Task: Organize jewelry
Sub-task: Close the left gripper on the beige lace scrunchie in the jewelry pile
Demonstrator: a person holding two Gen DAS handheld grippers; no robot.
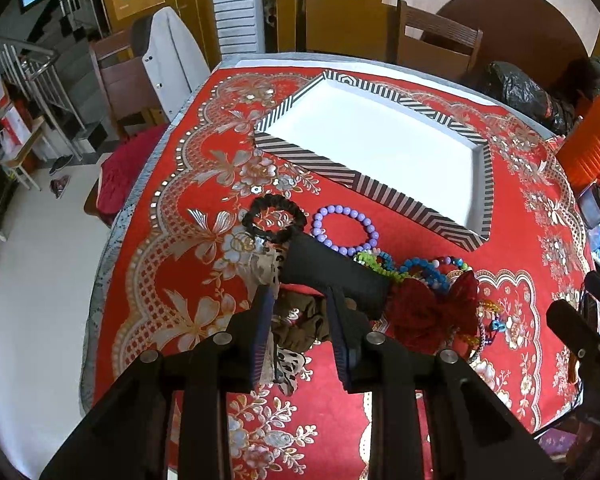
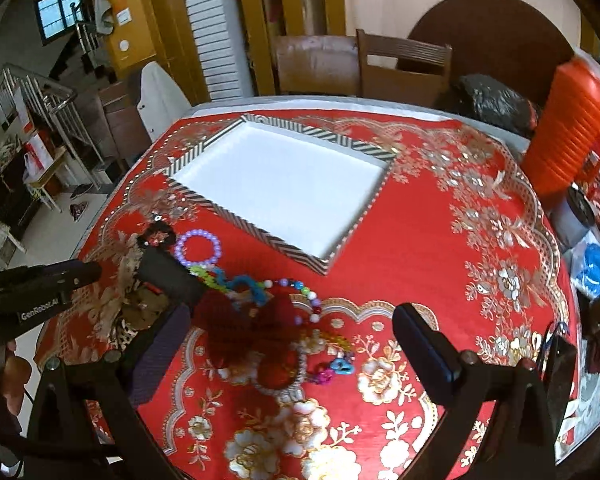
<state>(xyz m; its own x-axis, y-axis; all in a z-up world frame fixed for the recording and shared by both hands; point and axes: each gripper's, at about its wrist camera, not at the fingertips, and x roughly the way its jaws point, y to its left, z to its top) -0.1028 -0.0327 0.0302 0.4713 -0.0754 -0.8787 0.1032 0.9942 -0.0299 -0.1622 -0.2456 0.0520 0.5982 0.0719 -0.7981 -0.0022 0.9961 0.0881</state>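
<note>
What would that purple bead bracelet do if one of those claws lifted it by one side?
The purple bead bracelet would probably sag into a drooping loop, being separate round beads on a string. The smooth beads may slip between the fingers. It touches the green beads, so those might drag along.

One striped tray (image 1: pixel 374 194), one purple bead bracelet (image 1: pixel 343 229), one black scrunchie (image 1: pixel 275 220), one black box (image 1: pixel 332 272). One brown scrunchie (image 1: pixel 300 322), one red flower (image 1: pixel 428 312). Tangled bead strands beside it cannot be counted.

White lettering "GenRobot.AI" is being shown on the black plastic left gripper (image 2: pixel 88 272) body; nothing else is legible.
</note>
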